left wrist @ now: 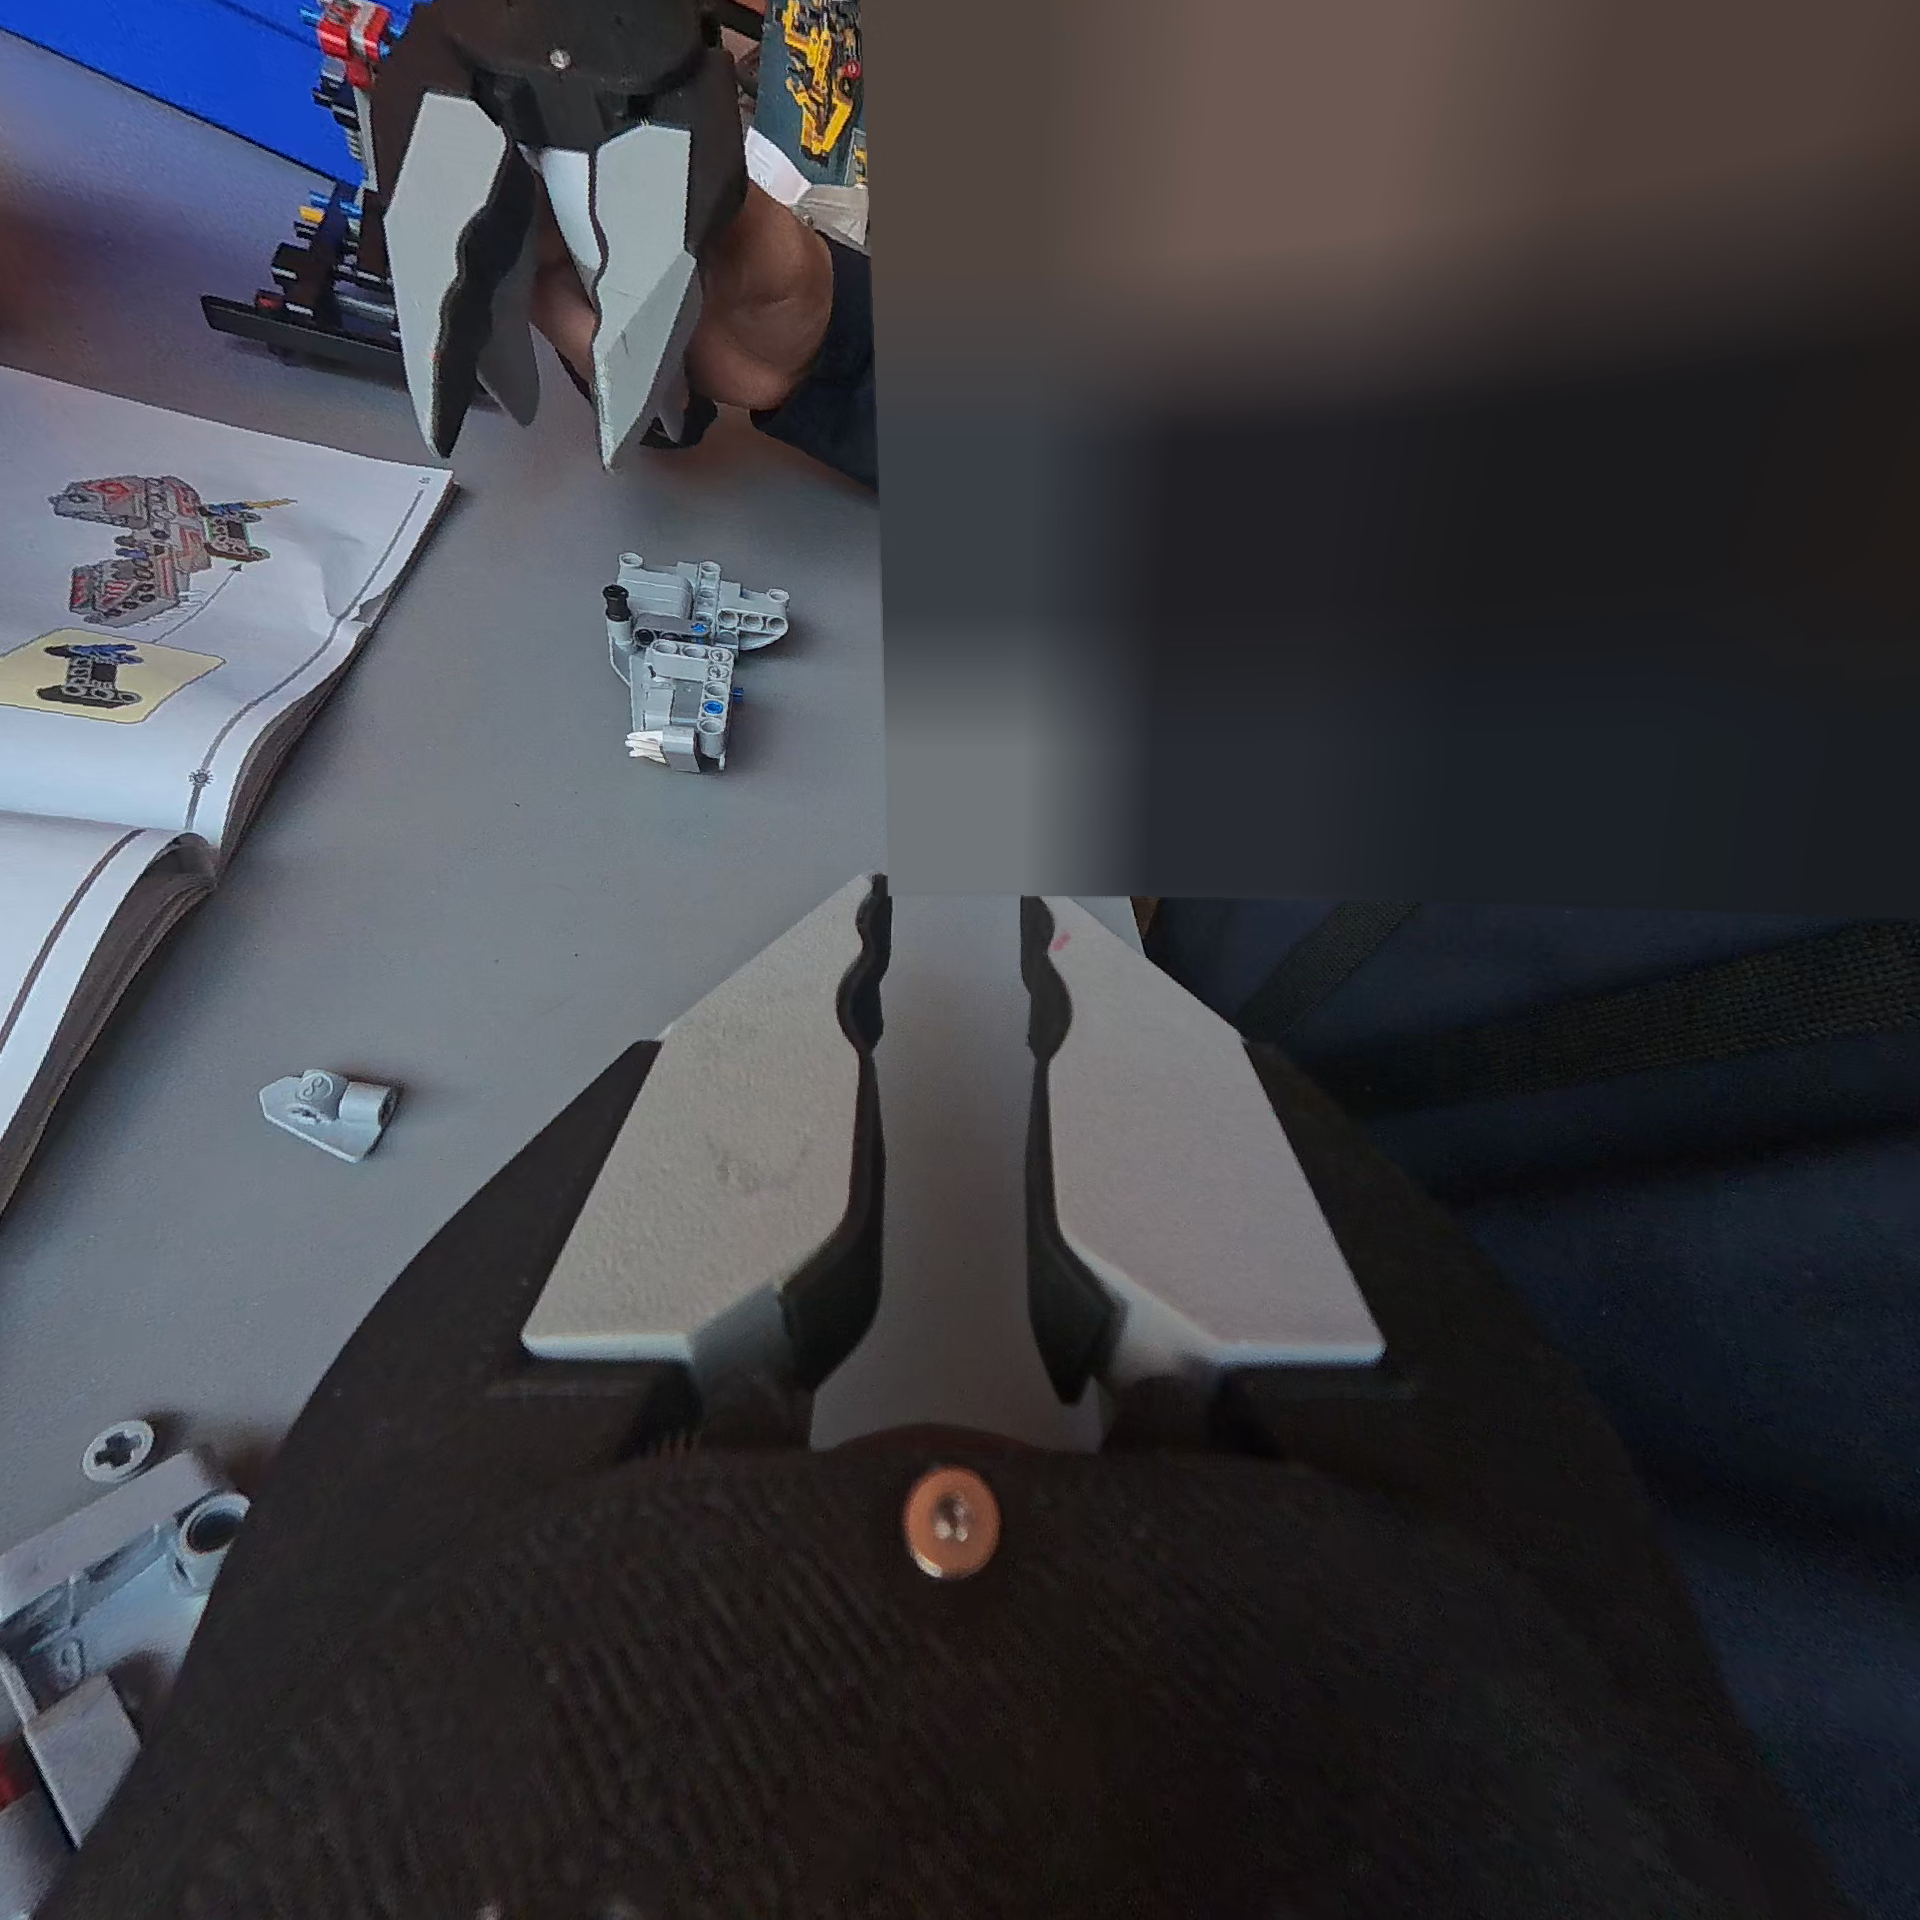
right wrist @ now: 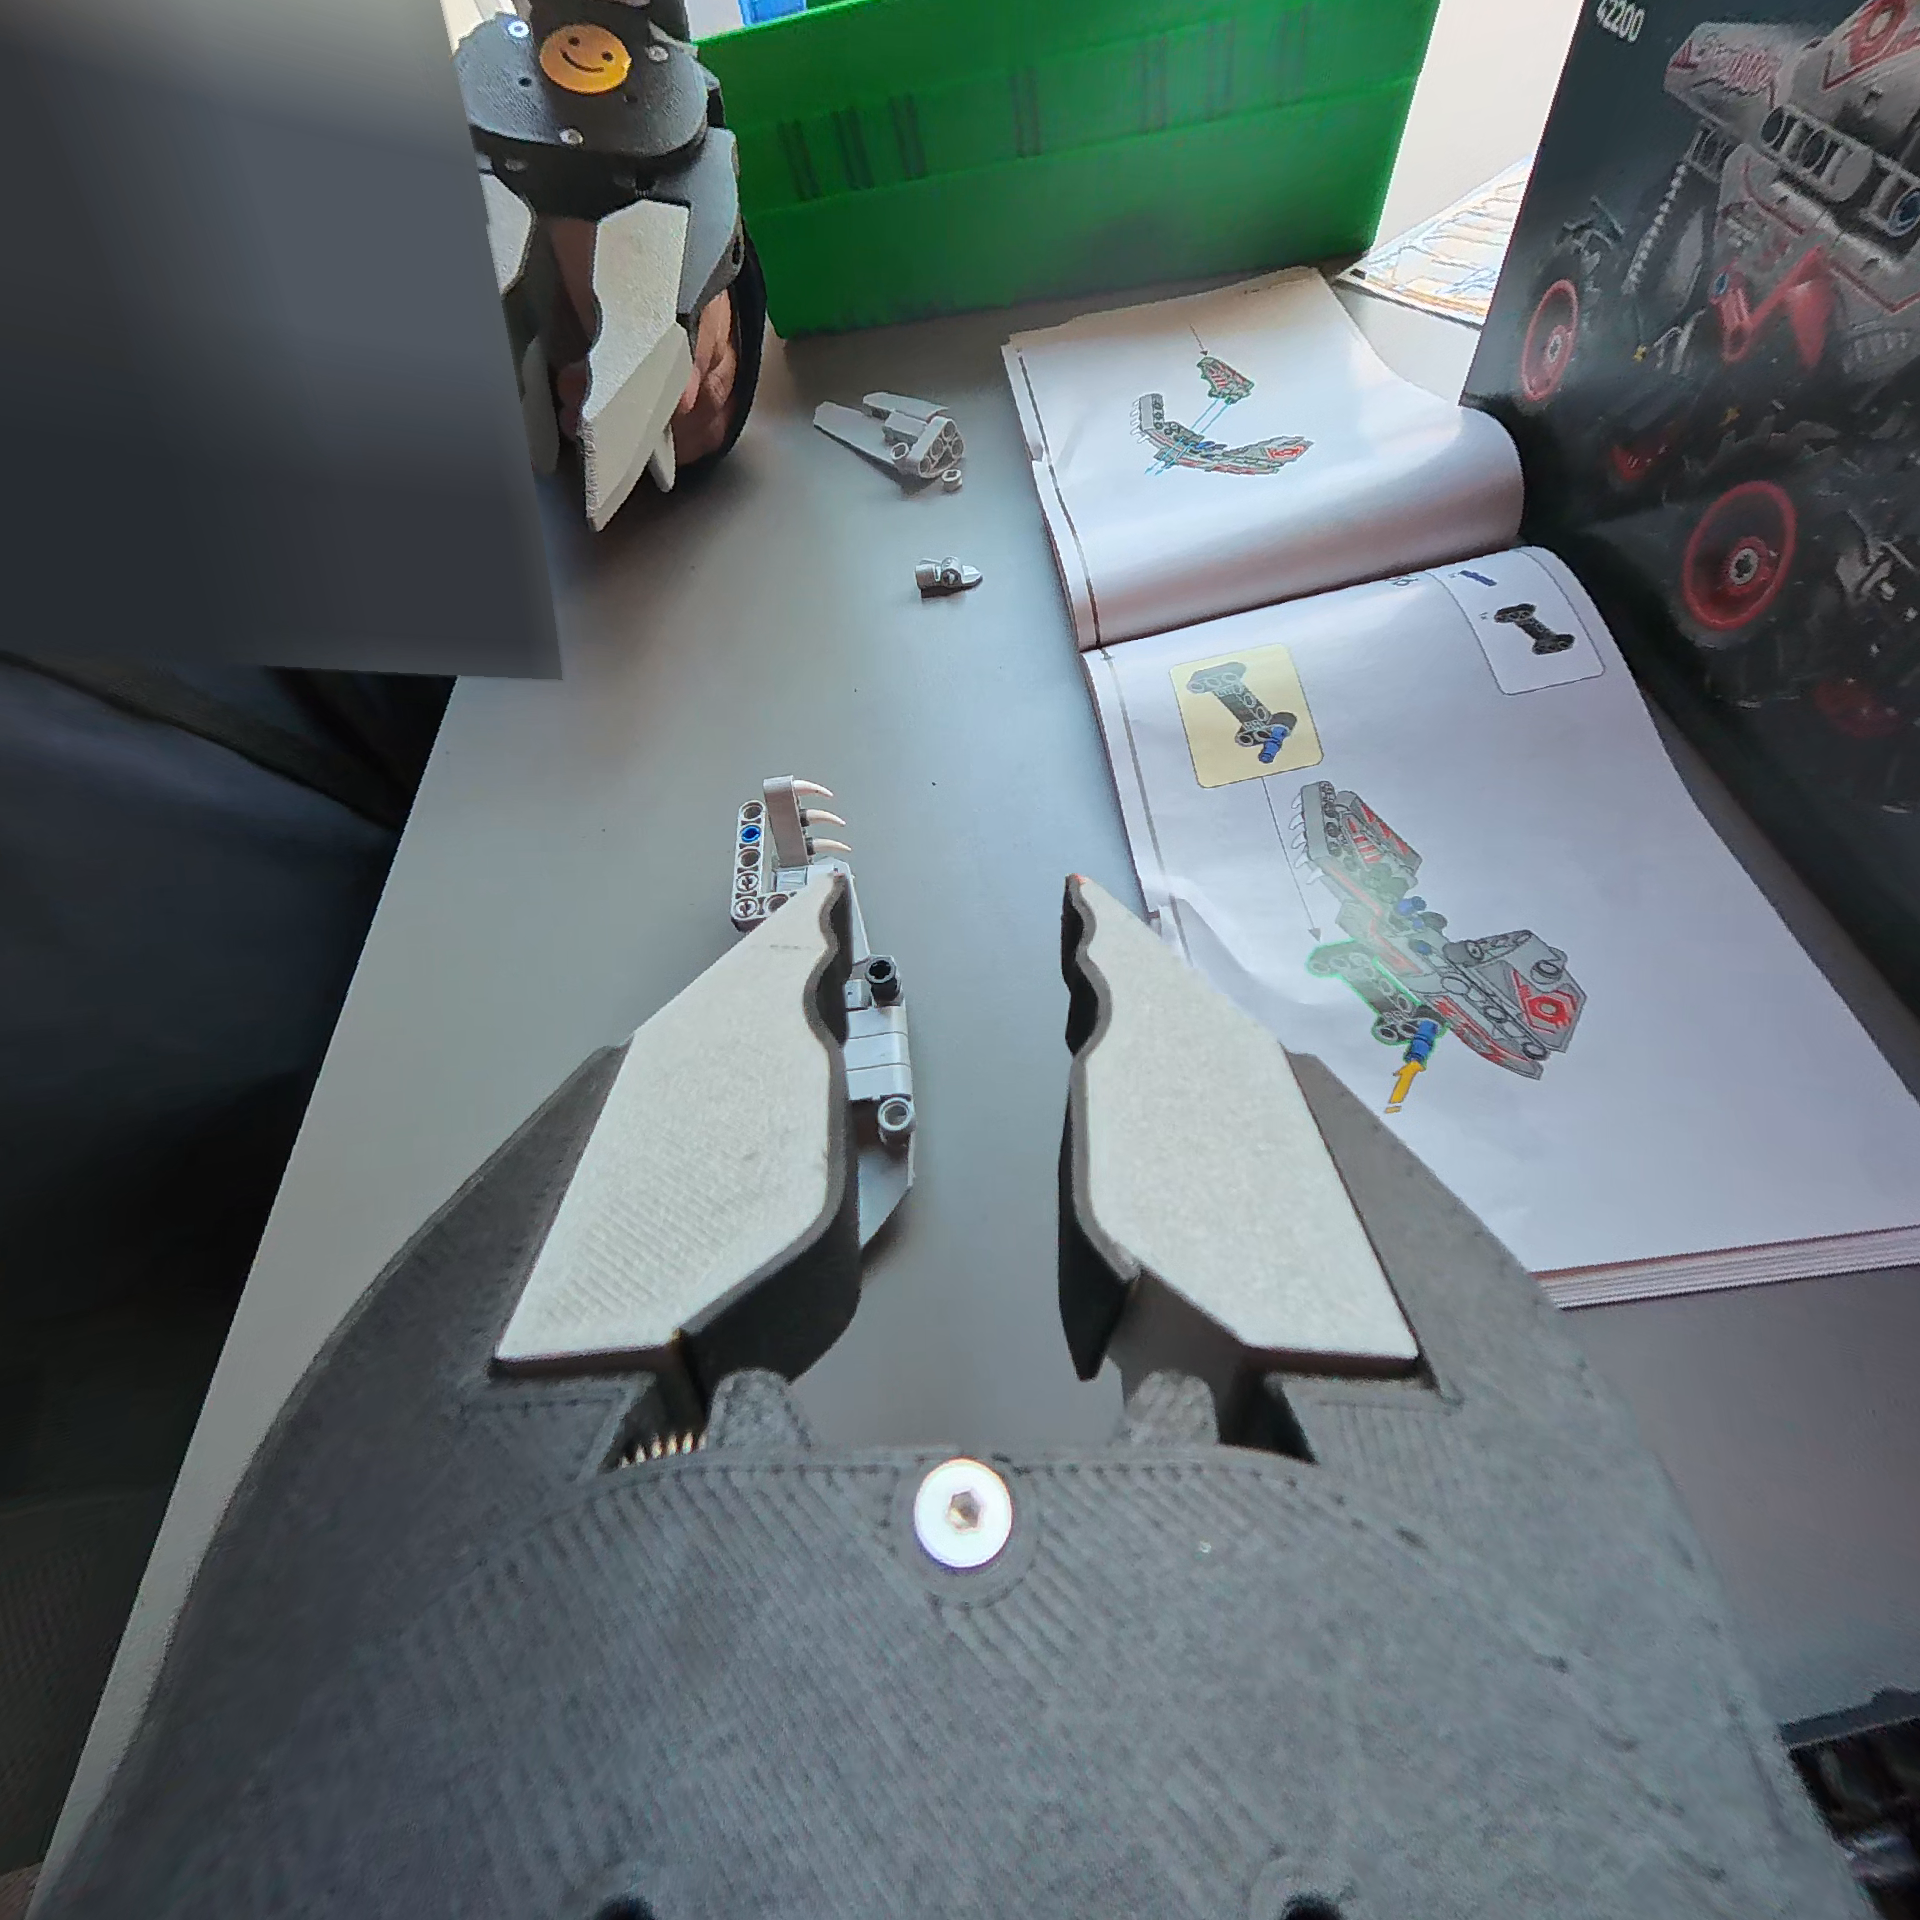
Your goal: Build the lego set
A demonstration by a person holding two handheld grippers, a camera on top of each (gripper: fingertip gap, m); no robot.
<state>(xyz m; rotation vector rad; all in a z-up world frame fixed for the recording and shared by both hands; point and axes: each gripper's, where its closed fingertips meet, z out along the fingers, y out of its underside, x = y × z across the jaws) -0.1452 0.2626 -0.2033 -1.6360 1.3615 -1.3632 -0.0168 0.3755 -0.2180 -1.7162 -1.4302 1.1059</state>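
A grey lego assembly point(left wrist: 686, 665) with white claws lies flat on the grey table. In the right wrist view it point(right wrist: 795, 842) lies partly under my right gripper's left finger. My right gripper point(right wrist: 956, 888) is open and empty, low over the table, with the assembly at its left side. It also shows in the left wrist view point(left wrist: 528, 452), hanging tips-down beyond the assembly. My left gripper point(left wrist: 954, 914) is open and empty near the table's edge, a little short of the assembly. A small grey piece point(left wrist: 327, 1114) point(right wrist: 948, 575) lies loose on the table.
The open instruction booklet point(left wrist: 156, 623) point(right wrist: 1455, 935) lies beside the assembly. A cluster of grey pieces point(right wrist: 899, 442) lies near a green bin point(right wrist: 1039, 156). The set's box point(right wrist: 1714, 364) stands behind the booklet. A partly built black model point(left wrist: 312, 260) stands beyond the right gripper. About 20 cm separates my left fingertips from my right. My left tips are roughly 11 cm from the small grey piece point(left wrist: 327, 1114).
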